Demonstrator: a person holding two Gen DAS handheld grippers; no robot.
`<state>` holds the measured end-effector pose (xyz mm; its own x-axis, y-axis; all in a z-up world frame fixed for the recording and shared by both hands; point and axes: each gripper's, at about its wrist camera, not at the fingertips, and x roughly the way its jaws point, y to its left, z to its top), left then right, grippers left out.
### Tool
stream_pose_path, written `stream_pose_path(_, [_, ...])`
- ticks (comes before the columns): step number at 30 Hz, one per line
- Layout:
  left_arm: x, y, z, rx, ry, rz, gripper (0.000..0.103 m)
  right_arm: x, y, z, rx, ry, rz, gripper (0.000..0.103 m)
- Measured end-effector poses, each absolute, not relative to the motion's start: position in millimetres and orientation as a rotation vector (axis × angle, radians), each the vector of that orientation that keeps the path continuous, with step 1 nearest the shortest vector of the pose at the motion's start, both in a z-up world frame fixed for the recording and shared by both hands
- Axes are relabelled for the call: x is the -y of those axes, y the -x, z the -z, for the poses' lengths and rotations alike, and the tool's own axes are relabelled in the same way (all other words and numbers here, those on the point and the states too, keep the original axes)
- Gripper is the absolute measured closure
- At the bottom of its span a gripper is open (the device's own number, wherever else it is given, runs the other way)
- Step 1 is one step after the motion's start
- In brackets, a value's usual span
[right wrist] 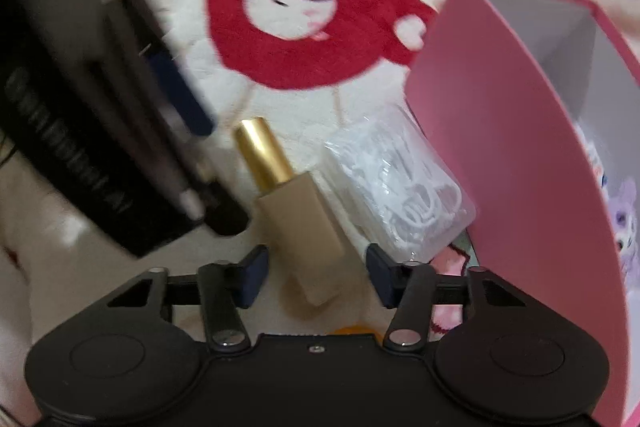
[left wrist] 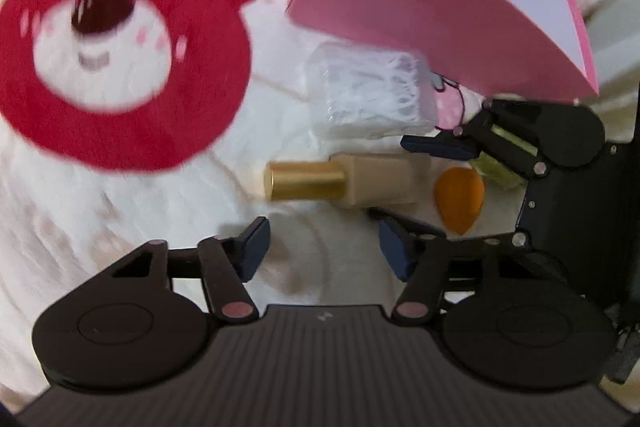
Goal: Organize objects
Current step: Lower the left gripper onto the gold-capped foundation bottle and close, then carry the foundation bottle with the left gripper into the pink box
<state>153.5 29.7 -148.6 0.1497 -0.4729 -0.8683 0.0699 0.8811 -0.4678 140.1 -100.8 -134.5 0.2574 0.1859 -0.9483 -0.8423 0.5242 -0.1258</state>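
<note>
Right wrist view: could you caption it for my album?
Open right gripper straddles a beige bottle beside a clear packet and pink box.

Cream blanket (left wrist: 160, 227) bears a red bear-face print (left wrist: 120, 39). Box (left wrist: 400, 7): pink outside, white inside. Bottle (right wrist: 308, 227): beige, gold cap. Sponge (left wrist: 460, 199): orange.

No readable text

Only blurred pale lettering on the black body of the left gripper (right wrist: 188, 107), up and left of the right tongs; illegible.
</note>
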Motion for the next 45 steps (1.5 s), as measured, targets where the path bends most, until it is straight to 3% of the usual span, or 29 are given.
stream_pose_path(11, [-39,-148,161,-1.286,0.590,0.367,0.068,123,-134,131,-1.241,0.263,-0.614,0.058])
stream_pose_path(24, [-31,-123,160,-1.237,0.510,0.379,0.068,138,-84,142,-1.200,0.001,-0.566,0.061])
stream_pose_path(31, [-29,-116,168,-1.281,0.538,0.398,0.064,132,-87,155,-1.231,0.001,-0.523,0.062])
stream_pose_path(40, [-21,-113,169,-1.276,0.515,0.404,0.060,193,-89,177,-1.303,-0.599,-0.523,0.062])
stream_pose_path(45, [-14,-110,168,-1.256,0.470,0.397,0.063,182,-78,169,-1.249,-0.476,-0.521,0.063])
